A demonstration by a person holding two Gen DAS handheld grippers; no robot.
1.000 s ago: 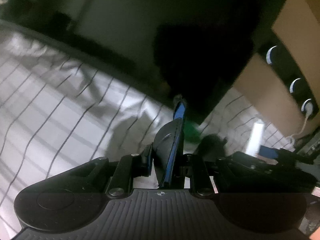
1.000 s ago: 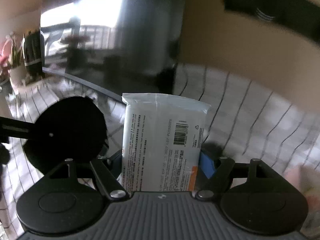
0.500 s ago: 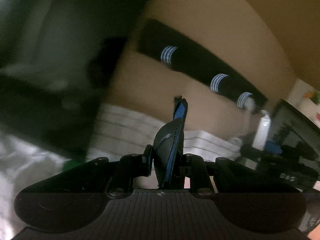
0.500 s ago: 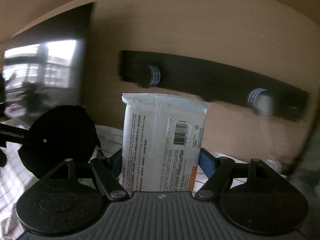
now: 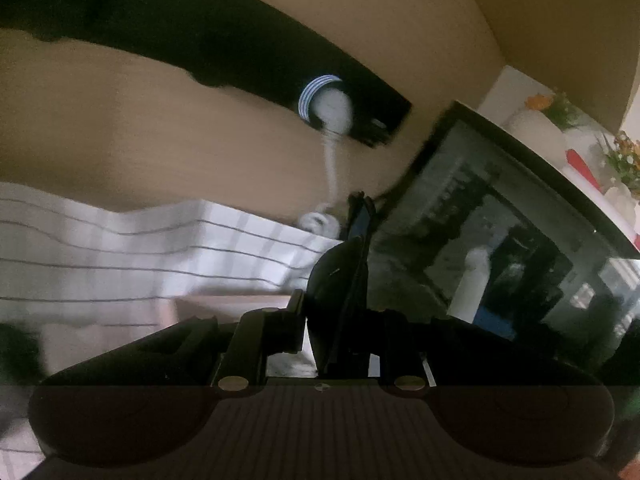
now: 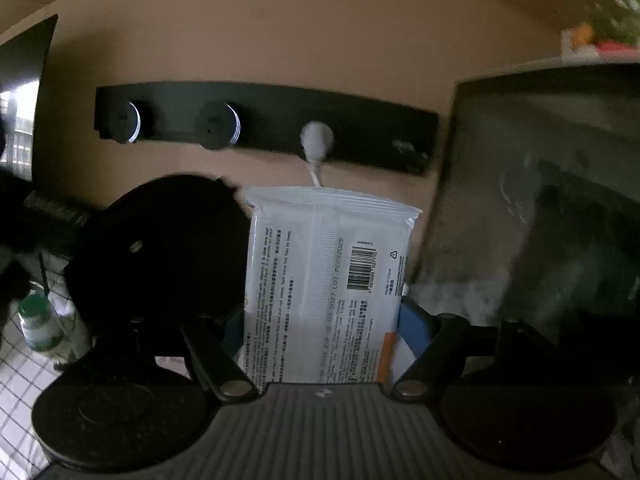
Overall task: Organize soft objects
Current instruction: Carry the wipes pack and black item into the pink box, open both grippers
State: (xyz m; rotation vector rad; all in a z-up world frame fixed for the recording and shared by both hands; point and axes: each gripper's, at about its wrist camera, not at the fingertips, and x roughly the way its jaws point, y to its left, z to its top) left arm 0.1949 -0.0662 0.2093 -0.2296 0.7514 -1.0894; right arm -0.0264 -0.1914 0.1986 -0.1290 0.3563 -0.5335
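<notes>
Standing upright between the 2 blue-padded fingers of the right gripper (image 6: 324,320), a white wipes pack (image 6: 326,280) is pinched on both sides, its sealed top edge rising clear beyond them toward the black wall strip (image 6: 360,128). The left gripper (image 5: 352,264) has its fingers pressed nearly together on a thin dark flat object (image 5: 334,284), above the striped cloth (image 5: 160,256).
</notes>
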